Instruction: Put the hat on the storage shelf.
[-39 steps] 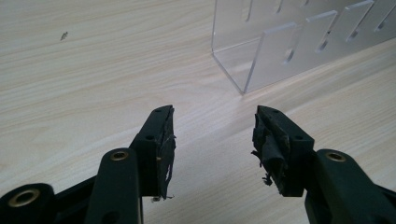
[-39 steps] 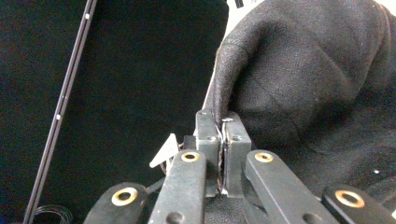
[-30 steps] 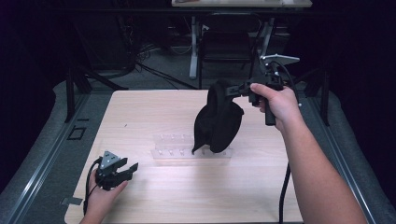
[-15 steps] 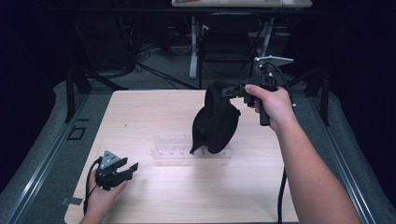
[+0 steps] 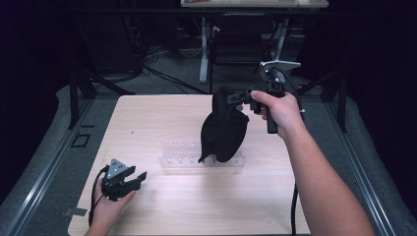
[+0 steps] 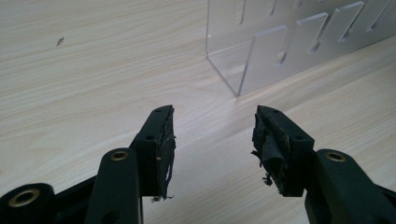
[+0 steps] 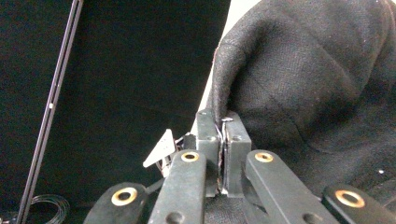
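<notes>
High view: the right gripper (image 5: 235,97) pinches a black cloth (image 5: 223,129), which hangs below its fingers over a clear rack (image 5: 182,156) on the table (image 5: 147,118). Low on the left, the left gripper (image 5: 134,179) sits open.

Left gripper view: its fingers (image 6: 159,140) are spread, with the rack just past them.

Right gripper view: its fingers (image 7: 208,140) squeeze the cloth's edge.

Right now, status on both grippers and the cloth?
Left gripper open, low at table's near left. Right gripper shut on black cloth, hanging over clear rack. Nothing in the way.
</notes>
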Action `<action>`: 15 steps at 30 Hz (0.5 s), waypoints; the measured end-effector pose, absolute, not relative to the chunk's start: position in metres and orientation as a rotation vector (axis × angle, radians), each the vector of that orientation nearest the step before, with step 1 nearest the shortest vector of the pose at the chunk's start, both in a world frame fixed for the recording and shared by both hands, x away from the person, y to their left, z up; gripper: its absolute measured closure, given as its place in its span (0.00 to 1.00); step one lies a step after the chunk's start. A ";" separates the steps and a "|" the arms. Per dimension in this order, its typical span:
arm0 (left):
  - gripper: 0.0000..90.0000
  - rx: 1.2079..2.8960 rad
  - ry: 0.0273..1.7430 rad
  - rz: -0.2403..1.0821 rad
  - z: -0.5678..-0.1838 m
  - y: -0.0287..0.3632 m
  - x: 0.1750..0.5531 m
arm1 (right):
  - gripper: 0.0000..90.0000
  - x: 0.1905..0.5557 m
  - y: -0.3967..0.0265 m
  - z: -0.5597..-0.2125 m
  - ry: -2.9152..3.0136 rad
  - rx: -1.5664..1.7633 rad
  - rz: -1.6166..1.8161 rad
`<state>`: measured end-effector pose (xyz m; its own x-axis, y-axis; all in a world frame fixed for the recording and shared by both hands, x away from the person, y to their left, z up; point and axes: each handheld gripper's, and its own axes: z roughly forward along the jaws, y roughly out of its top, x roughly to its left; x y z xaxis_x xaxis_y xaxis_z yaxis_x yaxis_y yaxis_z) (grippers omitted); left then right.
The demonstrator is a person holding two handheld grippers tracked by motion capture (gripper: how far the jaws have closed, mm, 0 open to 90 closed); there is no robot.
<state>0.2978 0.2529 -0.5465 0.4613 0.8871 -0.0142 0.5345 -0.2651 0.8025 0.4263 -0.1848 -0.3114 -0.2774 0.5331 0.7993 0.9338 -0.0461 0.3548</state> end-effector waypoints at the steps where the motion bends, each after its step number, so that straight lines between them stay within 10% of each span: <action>1: 0.54 1.935 1.183 0.579 -0.547 0.252 0.298 | 0.98 0.426 -0.183 -0.312 -1.812 -1.547 -1.269; 15: 0.56 1.931 1.122 0.575 -0.532 0.236 0.298 | 0.98 0.426 -0.175 -0.317 -1.764 -1.539 -1.297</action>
<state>0.2979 0.2362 -0.5317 0.5004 0.8657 -0.0118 0.4959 -0.2754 0.8235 0.4259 -0.1747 -0.3171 -0.2671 0.5002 0.8237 0.9353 -0.0712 0.3466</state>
